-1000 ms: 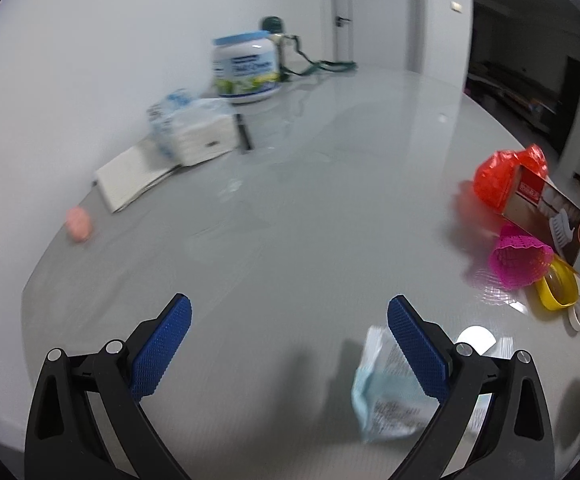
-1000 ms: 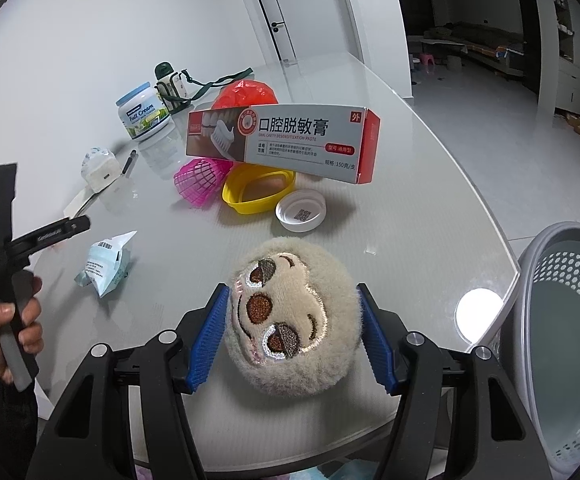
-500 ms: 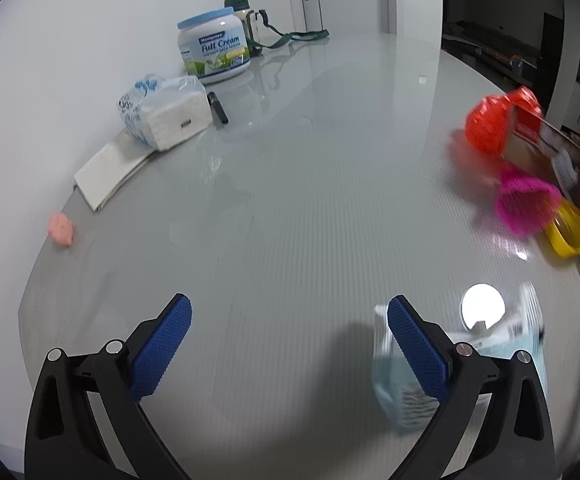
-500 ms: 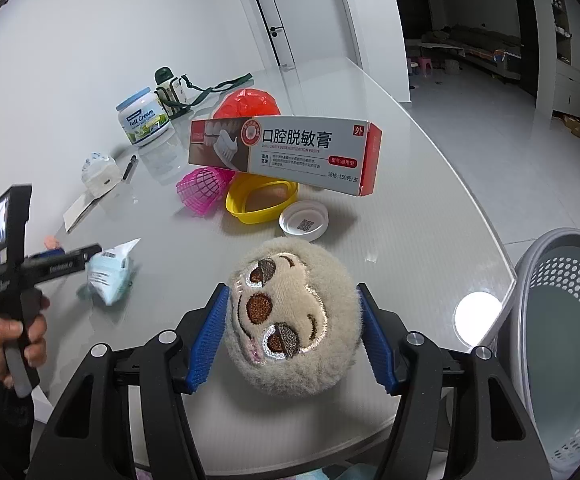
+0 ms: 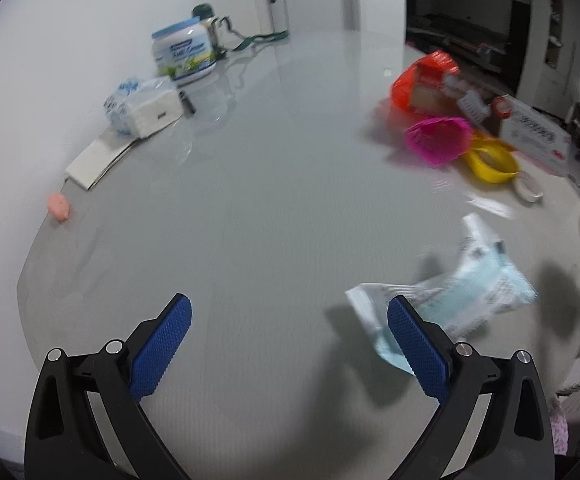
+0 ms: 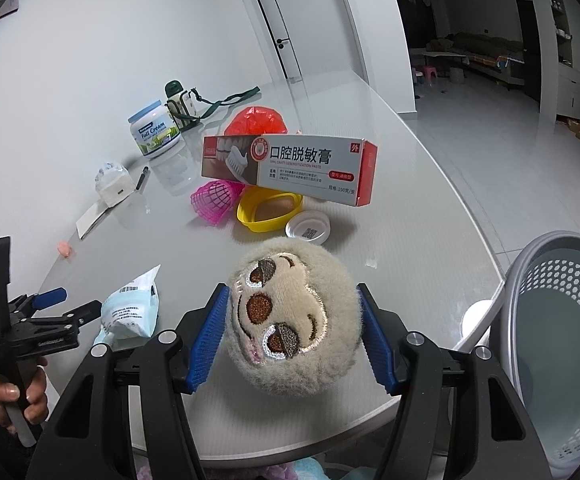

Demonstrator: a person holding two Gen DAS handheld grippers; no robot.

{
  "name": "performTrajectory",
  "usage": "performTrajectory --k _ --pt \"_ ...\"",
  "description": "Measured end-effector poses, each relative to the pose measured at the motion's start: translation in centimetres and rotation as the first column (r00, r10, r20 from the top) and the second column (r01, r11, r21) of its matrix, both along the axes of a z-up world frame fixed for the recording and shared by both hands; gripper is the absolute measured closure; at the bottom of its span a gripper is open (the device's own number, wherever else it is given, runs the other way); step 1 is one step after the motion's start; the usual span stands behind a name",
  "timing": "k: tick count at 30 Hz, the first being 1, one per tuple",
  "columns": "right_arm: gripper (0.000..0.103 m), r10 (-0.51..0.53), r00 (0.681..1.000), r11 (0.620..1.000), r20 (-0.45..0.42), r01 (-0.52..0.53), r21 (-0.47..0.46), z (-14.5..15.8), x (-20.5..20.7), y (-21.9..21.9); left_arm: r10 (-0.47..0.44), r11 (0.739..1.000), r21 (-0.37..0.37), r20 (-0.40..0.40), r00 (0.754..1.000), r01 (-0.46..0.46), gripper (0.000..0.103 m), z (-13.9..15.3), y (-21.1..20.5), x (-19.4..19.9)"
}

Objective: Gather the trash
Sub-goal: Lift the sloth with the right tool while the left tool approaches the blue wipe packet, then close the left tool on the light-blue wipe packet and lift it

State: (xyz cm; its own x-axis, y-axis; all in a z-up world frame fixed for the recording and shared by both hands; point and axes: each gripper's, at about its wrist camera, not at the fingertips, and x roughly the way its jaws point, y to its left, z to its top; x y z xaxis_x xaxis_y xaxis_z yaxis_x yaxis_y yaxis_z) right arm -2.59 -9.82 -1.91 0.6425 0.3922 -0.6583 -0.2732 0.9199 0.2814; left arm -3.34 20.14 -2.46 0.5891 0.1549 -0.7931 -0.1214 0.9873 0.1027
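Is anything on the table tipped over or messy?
Yes. The toothpaste box sits crookedly, propped on the pink basket and yellow dish. The pink basket lies on its side. A crumpled blue wrapper lies loose near the left gripper.

Basket (image 6: 561,320) cut off by edge; wrapper (image 5: 469,292) print blurred.

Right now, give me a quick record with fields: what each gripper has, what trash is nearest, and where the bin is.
right gripper: shut on plush toy
left gripper: open, empty
nearest trash: pale blue wrapper, on table, beside left gripper's right finger
bin: perforated white basket, past table edge, right of plush toy
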Motion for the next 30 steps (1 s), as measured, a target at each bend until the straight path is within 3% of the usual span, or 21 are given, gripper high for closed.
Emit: performTrajectory --k 6,14,19,26,28,30 --pt "0.042 -0.024 1.000 1.000 0.011 0.024 0.008 0.4 -0.5 -0.9 -0.176 0.983 -0.056 0.030 0.984 0.178 0.006 1.0 -2.1 -0.5" --pt "0.042 -0.055 0.998 0.998 0.012 0.055 0.001 0.6 -0.7 -1.7 -0.401 0.916 0.006 0.014 0.916 0.401 0.006 0.3 -5.9 0.0" --pt "0.042 -0.061 0.998 0.998 0.014 0.061 -0.008 0.6 -0.6 -1.6 -0.448 0.894 0.008 -0.028 0.894 0.448 0.006 -1.0 -6.8 1.3" --pt "0.042 -0.065 0.998 0.998 0.010 0.065 -0.016 0.4 -0.4 -1.3 -0.426 0.903 -0.072 -0.045 0.903 0.423 0.008 -2.1 -6.5 2.7" --pt "0.042 -0.067 0.998 0.998 0.008 0.068 -0.017 0.3 -0.3 -1.3 -0.418 0.907 -0.081 -0.048 0.907 0.414 0.015 -2.2 -6.5 3.1" --pt "0.042 -0.067 0.998 0.998 0.007 0.067 -0.017 0.2 -0.3 -1.3 -0.409 0.911 -0.089 -0.061 0.910 0.403 0.029 -2.6 -6.5 3.3"
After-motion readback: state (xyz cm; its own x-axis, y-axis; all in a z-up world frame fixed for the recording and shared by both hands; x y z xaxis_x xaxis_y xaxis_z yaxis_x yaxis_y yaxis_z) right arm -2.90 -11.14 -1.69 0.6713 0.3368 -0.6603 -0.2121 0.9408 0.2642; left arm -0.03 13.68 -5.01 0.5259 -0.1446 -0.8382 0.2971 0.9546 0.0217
